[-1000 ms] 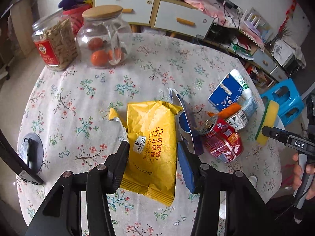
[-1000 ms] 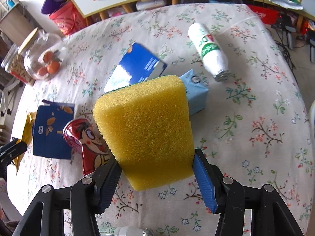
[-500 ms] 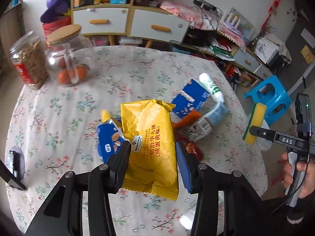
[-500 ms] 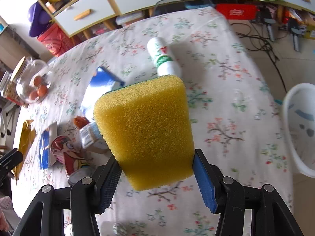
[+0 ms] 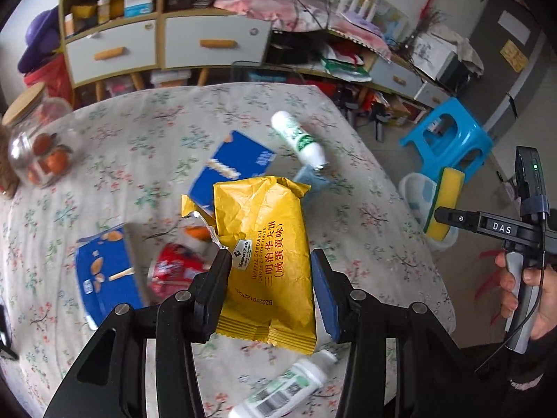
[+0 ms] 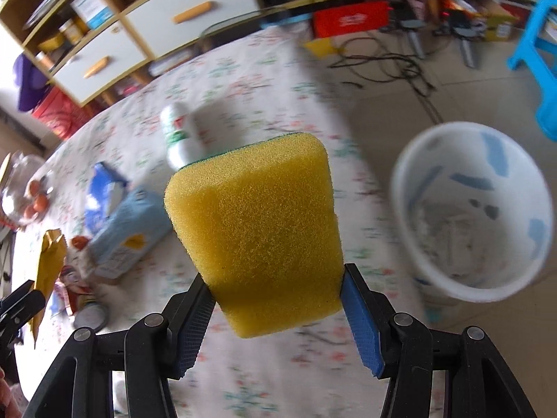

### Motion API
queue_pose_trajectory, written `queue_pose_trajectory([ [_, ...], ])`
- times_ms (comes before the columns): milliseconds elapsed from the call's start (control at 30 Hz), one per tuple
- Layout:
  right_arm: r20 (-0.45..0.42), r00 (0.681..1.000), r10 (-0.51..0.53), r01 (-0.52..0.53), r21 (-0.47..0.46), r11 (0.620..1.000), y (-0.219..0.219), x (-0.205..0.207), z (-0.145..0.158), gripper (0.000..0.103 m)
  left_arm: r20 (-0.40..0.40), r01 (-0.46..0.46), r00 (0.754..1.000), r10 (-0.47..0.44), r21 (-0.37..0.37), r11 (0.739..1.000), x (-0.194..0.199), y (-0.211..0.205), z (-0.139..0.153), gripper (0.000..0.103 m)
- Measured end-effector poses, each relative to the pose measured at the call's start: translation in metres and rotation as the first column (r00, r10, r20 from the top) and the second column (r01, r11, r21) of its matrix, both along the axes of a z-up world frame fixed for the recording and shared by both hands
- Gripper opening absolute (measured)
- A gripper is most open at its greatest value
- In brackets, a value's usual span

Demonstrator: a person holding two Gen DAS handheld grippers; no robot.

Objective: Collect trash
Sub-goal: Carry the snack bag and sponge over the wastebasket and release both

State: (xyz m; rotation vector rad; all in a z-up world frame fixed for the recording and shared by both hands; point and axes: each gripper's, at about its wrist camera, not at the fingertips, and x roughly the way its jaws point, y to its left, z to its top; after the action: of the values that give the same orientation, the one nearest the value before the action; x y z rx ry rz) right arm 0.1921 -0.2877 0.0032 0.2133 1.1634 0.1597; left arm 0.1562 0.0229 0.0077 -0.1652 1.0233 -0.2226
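My left gripper is shut on a yellow snack wrapper and holds it off the floral table. Under it lie a blue snack packet, a red can, a blue box, a pale blue carton and a white bottle. My right gripper is shut on a yellow sponge with a green back, near the table's right edge. A white bin stands on the floor just right of it. In the left wrist view the sponge hangs in front of the bin.
A glass jar with orange fruit stands at the table's far left. Another white bottle lies at the near edge. A blue stool stands beyond the bin. Drawers and cluttered shelves line the back wall. A hand grips the right tool.
Both grippers have swung right toward the table's edge. The yellow wrapper has left the tablecloth in my left gripper. The white bin has come into the right wrist view.
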Motion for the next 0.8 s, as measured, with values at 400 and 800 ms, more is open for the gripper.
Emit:
queue_pose_trajectory([
  [400,-0.021,0.973,-0.230,0.230,-0.028,0.973,-0.119,0.007,-0.009,0.062,-0.008,0.154,0.988,-0.154,0.041,0.987,0.034,-0.097,-0.002,0.049],
  [800,-0.045,0.952,-0.304,0.303,-0.037,0.952,-0.172,0.006,-0.017,0.079,-0.004,0.308,0.951,-0.308,0.007,0.951,0.070,-0.204,-0.010,0.049],
])
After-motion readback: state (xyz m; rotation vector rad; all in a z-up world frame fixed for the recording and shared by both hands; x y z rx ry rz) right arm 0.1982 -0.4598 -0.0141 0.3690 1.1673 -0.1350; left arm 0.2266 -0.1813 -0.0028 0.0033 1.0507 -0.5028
